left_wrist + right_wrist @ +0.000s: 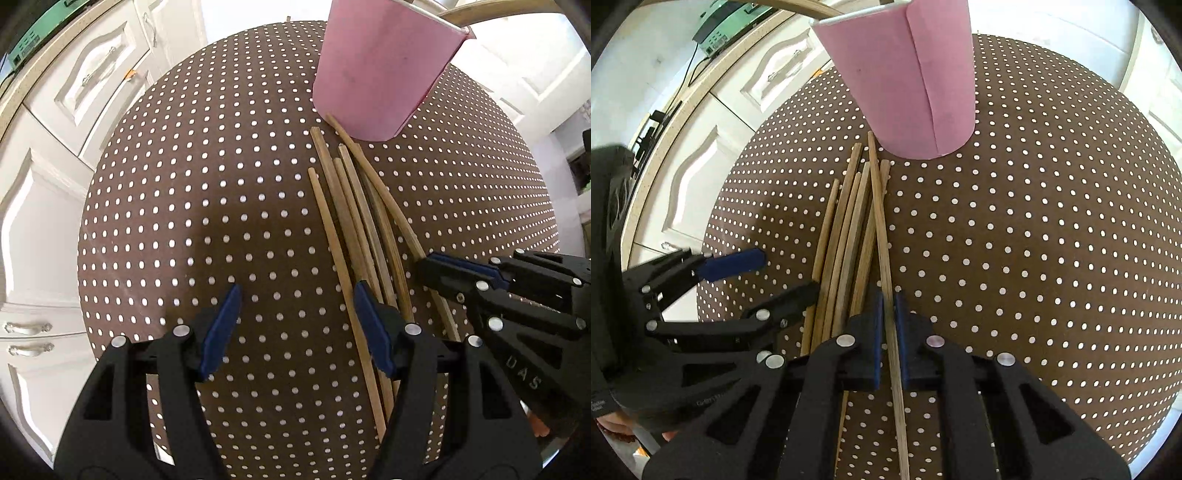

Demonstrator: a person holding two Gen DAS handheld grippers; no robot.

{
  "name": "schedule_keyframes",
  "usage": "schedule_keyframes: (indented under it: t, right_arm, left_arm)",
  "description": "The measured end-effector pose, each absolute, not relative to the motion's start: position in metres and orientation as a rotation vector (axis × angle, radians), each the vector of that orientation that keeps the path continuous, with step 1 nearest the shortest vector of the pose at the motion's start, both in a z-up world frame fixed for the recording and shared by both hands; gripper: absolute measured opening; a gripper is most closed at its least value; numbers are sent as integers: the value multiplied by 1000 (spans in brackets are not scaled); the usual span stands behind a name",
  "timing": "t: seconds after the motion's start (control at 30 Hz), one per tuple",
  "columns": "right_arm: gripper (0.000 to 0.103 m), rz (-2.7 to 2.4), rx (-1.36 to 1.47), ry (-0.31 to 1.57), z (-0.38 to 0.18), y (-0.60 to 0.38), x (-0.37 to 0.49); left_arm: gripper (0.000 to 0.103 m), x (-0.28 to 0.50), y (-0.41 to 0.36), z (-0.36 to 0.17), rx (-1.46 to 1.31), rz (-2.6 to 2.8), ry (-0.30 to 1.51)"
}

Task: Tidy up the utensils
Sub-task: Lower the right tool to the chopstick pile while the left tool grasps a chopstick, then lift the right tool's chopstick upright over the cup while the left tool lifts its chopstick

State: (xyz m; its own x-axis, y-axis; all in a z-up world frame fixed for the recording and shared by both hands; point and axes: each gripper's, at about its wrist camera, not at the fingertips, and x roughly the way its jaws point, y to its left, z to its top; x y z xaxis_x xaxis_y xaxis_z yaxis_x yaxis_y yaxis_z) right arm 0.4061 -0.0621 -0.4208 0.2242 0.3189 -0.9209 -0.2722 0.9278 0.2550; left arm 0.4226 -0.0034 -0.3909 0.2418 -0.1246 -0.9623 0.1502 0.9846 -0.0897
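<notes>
Brown polka-dot table (184, 206) with a pink cup (905, 81) standing upright on it, and a bunch of wooden chopsticks (354, 221) lying right in front of the cup. Right gripper (888, 321) is pinched tight on a single chopstick (881, 229). Left gripper (295, 314) hangs wide apart beside the bunch, gripping nothing.

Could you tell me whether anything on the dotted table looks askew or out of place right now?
Yes: the chopsticks lie loose on the table beside the pink cup, not in it. One chopstick, pinched in the right claw, crosses the others at an angle. No damage or spills show.
</notes>
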Motion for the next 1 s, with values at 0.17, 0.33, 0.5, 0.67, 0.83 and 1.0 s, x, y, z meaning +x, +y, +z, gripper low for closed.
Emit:
schedule_keyframes:
  t: [0.17, 0.33, 0.5, 0.67, 0.83, 1.0]
  right_arm:
    - [6, 386, 36, 1317, -419, -74, 398]
    - [9, 364, 54, 1361, -416, -99, 385]
    - [13, 342, 41, 1328, -411, -100, 399]
    - [20, 338, 35, 1295, -409, -88, 426]
    - [21, 341, 1, 1293, -415, -74, 445]
    - [9, 330, -43, 1298, -417, -60, 455]
  left_arm:
    - [59, 426, -1, -392, 22, -200, 1316]
    - [55, 423, 17, -392, -7, -207, 1328]
    - [55, 437, 20, -395, -24, -192, 1327]
    - [55, 462, 6, -397, 48, -190, 1320]
    - [34, 478, -5, -398, 97, -160, 1300]
    - [10, 489, -15, -397, 79, -177, 1300]
